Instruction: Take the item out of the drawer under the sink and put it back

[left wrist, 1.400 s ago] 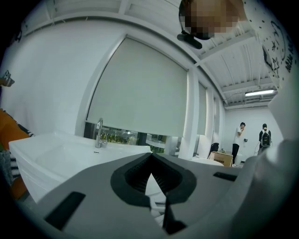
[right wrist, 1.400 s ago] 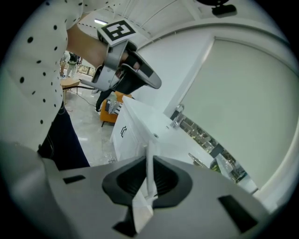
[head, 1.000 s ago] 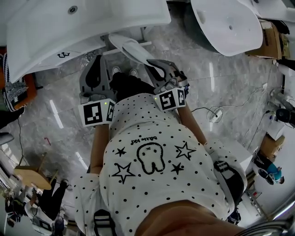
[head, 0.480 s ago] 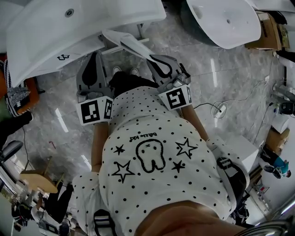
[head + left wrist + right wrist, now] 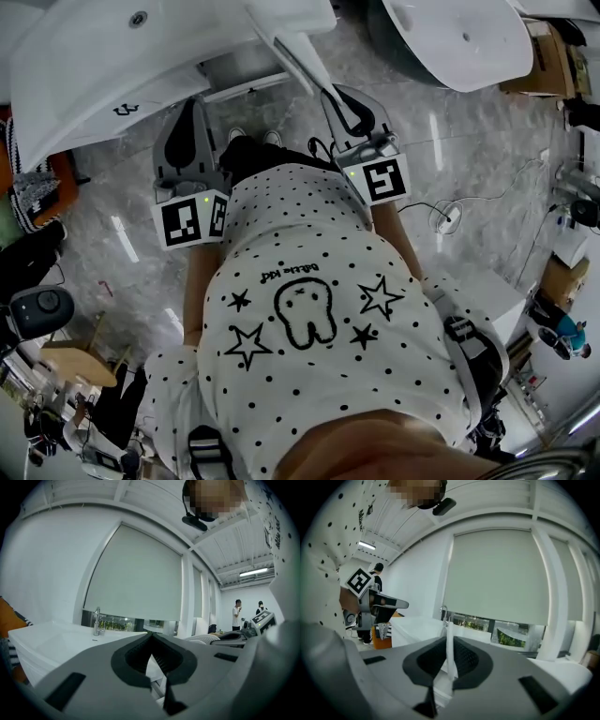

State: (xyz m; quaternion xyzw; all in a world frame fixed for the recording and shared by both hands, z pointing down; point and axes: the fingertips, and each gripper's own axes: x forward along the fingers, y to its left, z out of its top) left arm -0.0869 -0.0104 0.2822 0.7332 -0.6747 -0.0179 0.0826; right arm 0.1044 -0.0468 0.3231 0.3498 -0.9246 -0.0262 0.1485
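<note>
1. So, the right claw (image 5: 336,98) is clamped on the white flat item (image 5: 291,47). In the right gripper view the pads pinch that item (image 5: 450,653) edge-on, and it stands up as a thin strip between them.
2. From the head view, the item sticks out past the claw tips and crosses the front edge of the sink (image 5: 112,66). Whether it actually touches the sink can't be told from the views.
3. The left claw (image 5: 194,111) has nothing in it. In the left gripper view its jaws meet at the tips (image 5: 151,637), with only the white sink and its faucet (image 5: 97,620) showing beyond.
4. Both claws sit side by side in front of the person's dotted shirt (image 5: 309,309), the left one pointing at the underside of the sink. The marker cubes (image 5: 190,222) sit nearest the body.
5. Below it all is a grey marble floor (image 5: 469,169) with a cable (image 5: 450,211) lying on it, and a second basin (image 5: 459,37) off to the right.
6. Two people (image 5: 237,613) stand far back in the room in the left gripper view.
</note>
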